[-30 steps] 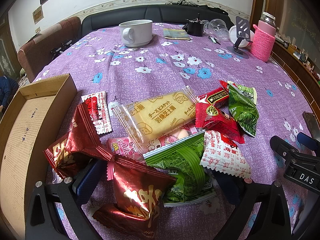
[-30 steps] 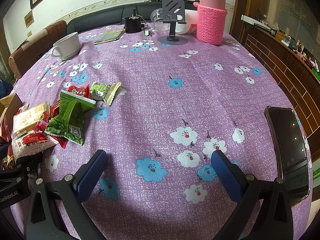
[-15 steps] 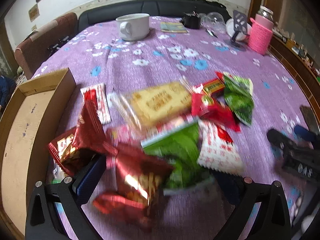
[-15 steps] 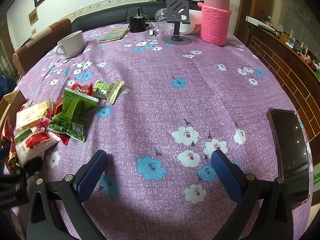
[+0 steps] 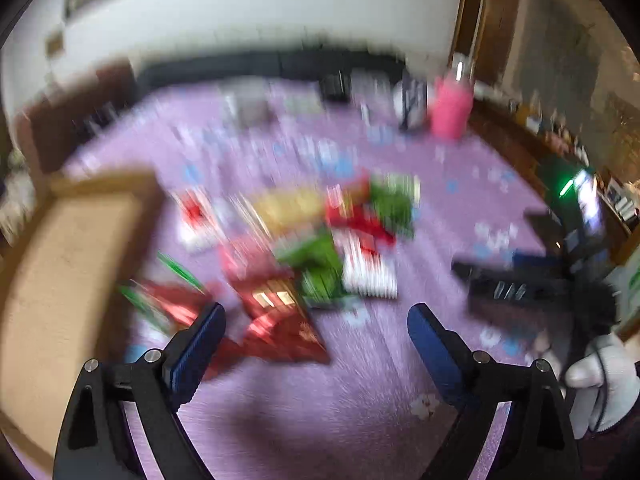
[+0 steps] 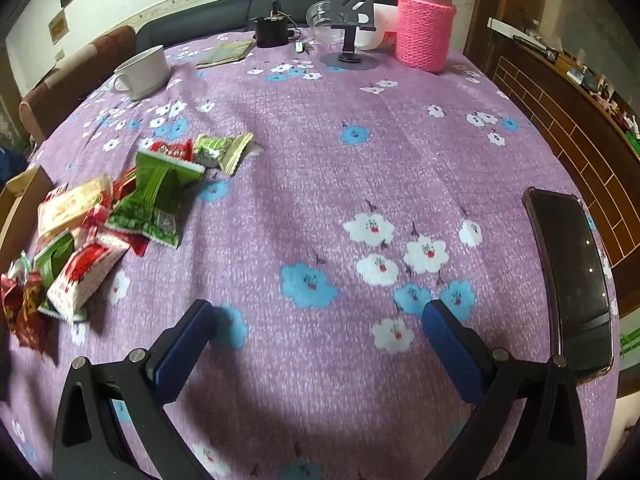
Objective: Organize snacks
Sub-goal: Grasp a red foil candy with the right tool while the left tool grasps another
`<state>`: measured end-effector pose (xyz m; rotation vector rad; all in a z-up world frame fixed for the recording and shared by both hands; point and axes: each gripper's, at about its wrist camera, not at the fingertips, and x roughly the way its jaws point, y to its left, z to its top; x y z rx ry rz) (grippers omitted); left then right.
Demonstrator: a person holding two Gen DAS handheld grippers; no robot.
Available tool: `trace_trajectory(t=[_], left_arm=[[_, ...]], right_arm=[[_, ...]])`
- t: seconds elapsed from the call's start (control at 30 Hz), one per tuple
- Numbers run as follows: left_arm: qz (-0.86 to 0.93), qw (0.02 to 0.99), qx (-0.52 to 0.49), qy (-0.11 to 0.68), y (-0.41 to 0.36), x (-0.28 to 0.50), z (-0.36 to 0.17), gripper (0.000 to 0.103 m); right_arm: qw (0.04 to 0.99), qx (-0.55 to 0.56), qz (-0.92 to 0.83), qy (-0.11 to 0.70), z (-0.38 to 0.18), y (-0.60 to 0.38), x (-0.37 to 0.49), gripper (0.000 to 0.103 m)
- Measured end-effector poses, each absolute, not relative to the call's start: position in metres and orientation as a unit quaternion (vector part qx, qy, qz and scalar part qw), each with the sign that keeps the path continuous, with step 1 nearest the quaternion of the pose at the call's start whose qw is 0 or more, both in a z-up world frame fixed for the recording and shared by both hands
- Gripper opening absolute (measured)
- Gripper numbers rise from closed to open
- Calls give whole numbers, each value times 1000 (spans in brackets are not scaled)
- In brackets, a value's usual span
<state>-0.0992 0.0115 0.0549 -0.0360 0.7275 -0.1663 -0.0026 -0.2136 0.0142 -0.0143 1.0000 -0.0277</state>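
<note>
A pile of snack packets [image 5: 320, 240] lies on the purple flowered tablecloth; the left wrist view is heavily blurred. A dark red foil packet [image 5: 276, 320] is nearest my left gripper [image 5: 316, 324], which is open and empty just short of the pile. A cardboard box [image 5: 60, 272] sits left of the pile. In the right wrist view the pile [image 6: 120, 216] lies at the left, with green, red and yellow packets. My right gripper [image 6: 318, 324] is open and empty over bare cloth, apart from the pile; it also shows in the left wrist view [image 5: 516, 284].
A black phone [image 6: 572, 272] lies at the table's right edge. A white cup [image 6: 144, 72], a phone stand [image 6: 350, 20], a pink knitted bottle [image 6: 426, 28], a small black box [image 6: 272, 32] and a booklet [image 6: 226, 54] stand at the far side. A sofa runs behind.
My left gripper has pulled back and up from the pile, so the packets now lie farther ahead. My right gripper has shifted slightly; the pile looks nearer in its view.
</note>
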Motion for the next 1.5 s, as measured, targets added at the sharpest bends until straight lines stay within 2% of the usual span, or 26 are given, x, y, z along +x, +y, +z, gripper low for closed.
trace_trajectory(t=[0.1,0.13,0.33,0.5,0.67,0.73,0.87,0.93,1.0,1.03,1.1,1.13,1.17,1.2,1.3,1.33,1.4,1.5], left_arm=[[-53,968,-7,245,22,-138,95,95],[-49,972,-12,228,28,-144,103,103],[-32,953,-54,295,62,-116,88,103],[4,969,-73,237,105,-140,98,103],[57,967,-84,235,155,-141,99,103],[54,961,-100,253,166,-141,96,103],[5,951,-116,286,161,-135,84,96],[-20,948,-115,296,153,-134,80,93],[-46,946,-107,303,142,-135,77,88],[-61,944,-102,308,135,-134,76,83],[-95,937,-93,322,122,-132,72,74],[-110,933,-91,330,117,-131,69,64],[-118,930,-90,338,112,-128,66,56],[-126,925,-91,347,108,-126,63,54],[-138,918,-95,361,99,-123,55,54],[-138,916,-93,364,97,-122,54,54],[-135,915,-92,370,96,-120,52,54],[-130,913,-92,376,98,-118,51,54]], right_arm=[[880,4,-14,475,19,-215,-15,103],[886,9,-13,464,24,-215,-23,102],[956,-17,14,293,75,-191,-83,103],[938,1,84,335,82,-164,-62,103],[909,18,175,377,79,-118,-38,95],[903,-12,180,390,68,-91,-27,87],[889,-47,156,428,41,-67,-6,81],[876,-42,156,454,28,-69,-1,47],[871,-14,163,463,28,-82,-5,42],[870,-10,161,465,28,-88,-7,37],[869,-1,155,470,29,-105,-14,35],[868,2,146,474,29,-111,-15,33],[867,9,138,478,29,-119,-16,33],[866,15,135,481,29,-125,-17,33],[865,38,159,475,35,-136,-25,35],[866,42,166,471,38,-137,-28,43],[872,46,184,452,47,-132,-36,50],[878,35,219,424,58,-110,-46,50]])
